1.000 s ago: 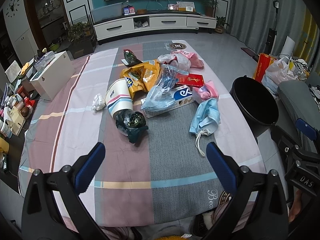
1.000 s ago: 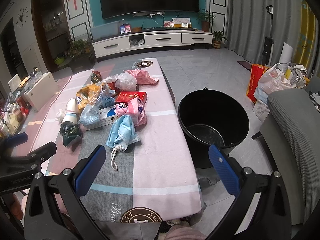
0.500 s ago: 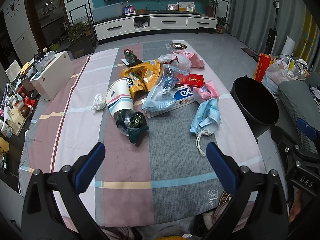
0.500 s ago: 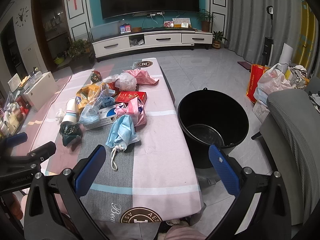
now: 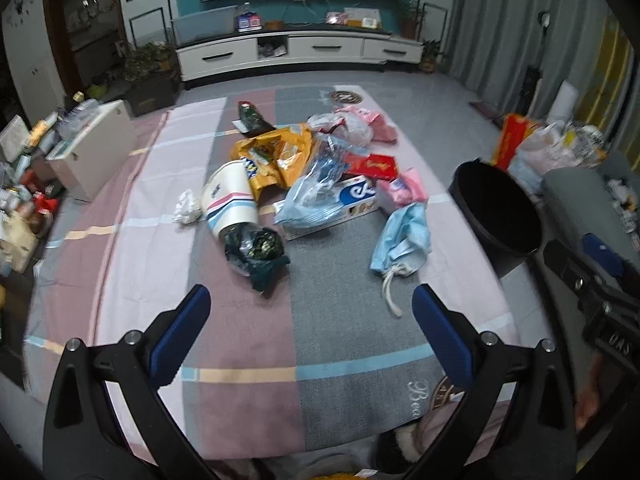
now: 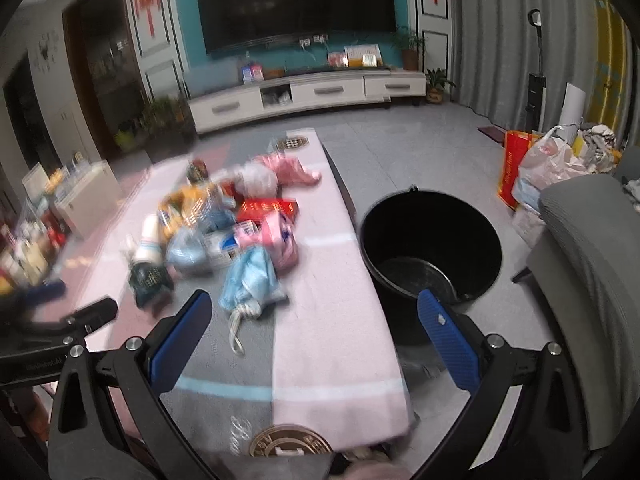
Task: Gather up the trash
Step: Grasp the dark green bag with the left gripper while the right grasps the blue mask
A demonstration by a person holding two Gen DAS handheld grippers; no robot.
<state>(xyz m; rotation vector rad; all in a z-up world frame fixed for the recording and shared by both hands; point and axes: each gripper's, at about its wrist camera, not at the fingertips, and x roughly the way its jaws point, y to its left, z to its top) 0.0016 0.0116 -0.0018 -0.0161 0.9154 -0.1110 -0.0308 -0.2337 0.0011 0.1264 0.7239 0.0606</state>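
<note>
Left tool [image 5: 310, 316] wide and holding nothing above the cloth-covered bench [image 5: 340, 320], right tool [image 6: 316, 320] also wide and holding nothing, trash pile [image 5: 320, 184] in bench middle, blue mask [image 5: 404, 236] nearest, black bucket [image 6: 430, 240] on floor beside bench

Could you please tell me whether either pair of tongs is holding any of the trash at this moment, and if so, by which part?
Nothing is held. The left tongs and the right tongs are both open and empty above the table.

white TV cabinet [image 5: 296, 50], wall television [image 6: 296, 4], potted plant [image 6: 438, 82], grey curtains [image 6: 500, 40]
</note>
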